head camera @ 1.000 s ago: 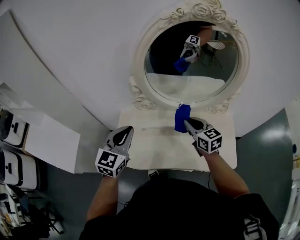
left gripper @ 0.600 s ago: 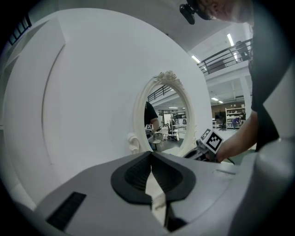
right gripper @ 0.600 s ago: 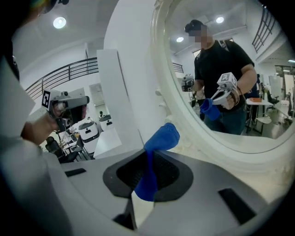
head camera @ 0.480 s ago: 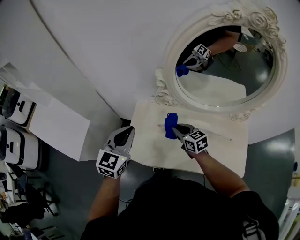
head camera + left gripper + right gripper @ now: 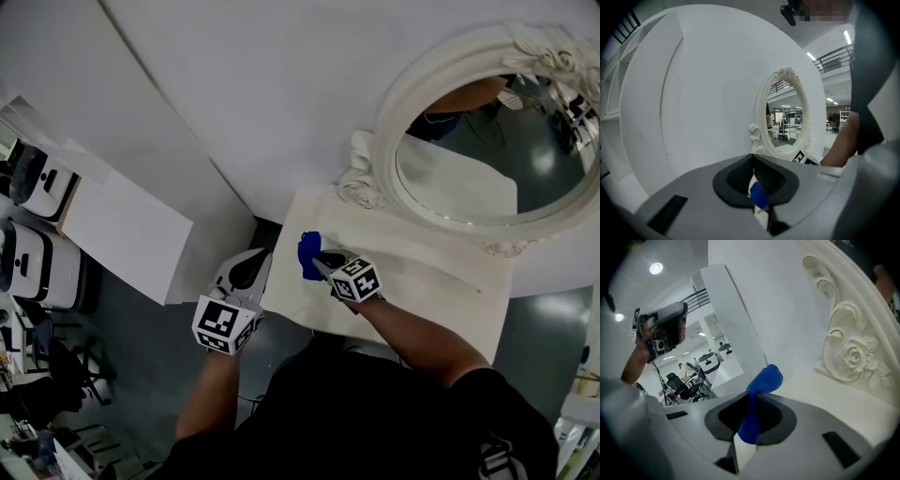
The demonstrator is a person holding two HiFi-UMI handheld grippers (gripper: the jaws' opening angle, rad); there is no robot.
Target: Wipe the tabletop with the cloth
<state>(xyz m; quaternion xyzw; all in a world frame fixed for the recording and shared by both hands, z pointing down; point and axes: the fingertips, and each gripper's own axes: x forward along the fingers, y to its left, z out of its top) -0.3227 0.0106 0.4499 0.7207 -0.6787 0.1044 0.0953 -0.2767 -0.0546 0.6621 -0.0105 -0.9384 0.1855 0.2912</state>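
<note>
A blue cloth (image 5: 308,254) lies on the white tabletop (image 5: 422,281) near its left edge, with my right gripper (image 5: 319,263) shut on it. In the right gripper view the cloth (image 5: 759,390) is pinched between the jaws and its free end curls up past them. My left gripper (image 5: 252,260) hovers off the table's left edge, beside the right one, its jaws shut with nothing in them. In the left gripper view (image 5: 753,161) a bit of the blue cloth (image 5: 758,197) shows beyond the jaws.
An oval mirror (image 5: 478,159) in an ornate white frame (image 5: 848,357) stands at the back of the table against a white curved wall (image 5: 244,103). A white cabinet (image 5: 122,234) and white machines (image 5: 37,187) stand to the left. Dark floor (image 5: 141,356) lies below.
My right gripper has dragged the blue cloth leftward across the tabletop, from below the mirror to the left edge. The left gripper has stayed put beside the table.
</note>
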